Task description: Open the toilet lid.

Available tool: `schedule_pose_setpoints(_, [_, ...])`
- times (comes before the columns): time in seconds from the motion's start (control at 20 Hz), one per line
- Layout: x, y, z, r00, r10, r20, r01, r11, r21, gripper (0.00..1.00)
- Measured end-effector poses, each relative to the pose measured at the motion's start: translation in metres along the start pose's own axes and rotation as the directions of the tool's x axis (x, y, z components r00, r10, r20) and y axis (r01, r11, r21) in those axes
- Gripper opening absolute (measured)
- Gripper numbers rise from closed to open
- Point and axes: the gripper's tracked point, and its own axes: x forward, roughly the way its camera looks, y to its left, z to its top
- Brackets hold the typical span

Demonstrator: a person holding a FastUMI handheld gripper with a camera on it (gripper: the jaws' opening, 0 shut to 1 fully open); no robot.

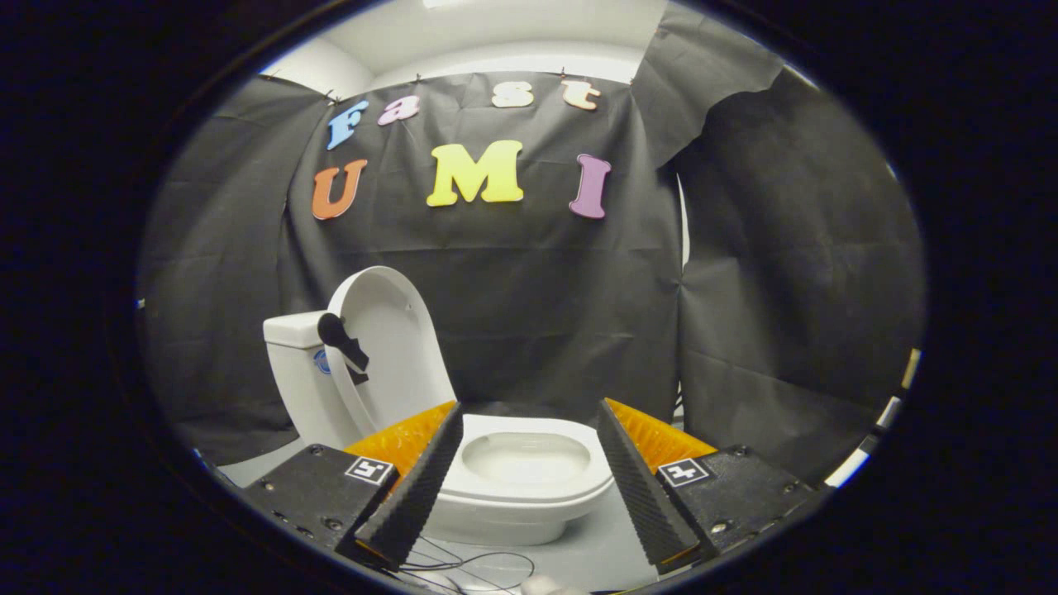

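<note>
A small white toilet (521,487) stands on the pale floor just ahead of my fingers. Its lid (388,347) is raised upright and leans back against the white tank (293,364). A black handle (340,340) sticks out from the lid's edge. The seat and the bowl's inside show between my fingers. My gripper (529,417) is open, its two black ribbed pads (417,487) spread wide either side of the bowl, holding nothing and touching nothing.
Black cloth walls close in behind and to both sides of the toilet. A thin dark cable (471,562) lies on the floor below the bowl, near my fingers' bases. Pale floor (595,554) runs beside the toilet.
</note>
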Motion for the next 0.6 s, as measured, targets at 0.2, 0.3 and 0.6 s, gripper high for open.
schedule_pose_setpoints(0.2, [-0.001,0.000,0.001,1.000,-0.006,0.005,0.006,1.000,-0.015,1.00])
schedule_pose_setpoints(0.3, [-0.002,-0.001,0.000,1.000,-0.010,0.004,0.010,1.000,-0.012,1.00])
schedule_pose_setpoints(0.6, [-0.003,-0.011,0.001,0.999,-0.032,-0.001,0.032,0.999,-0.011,1.00])
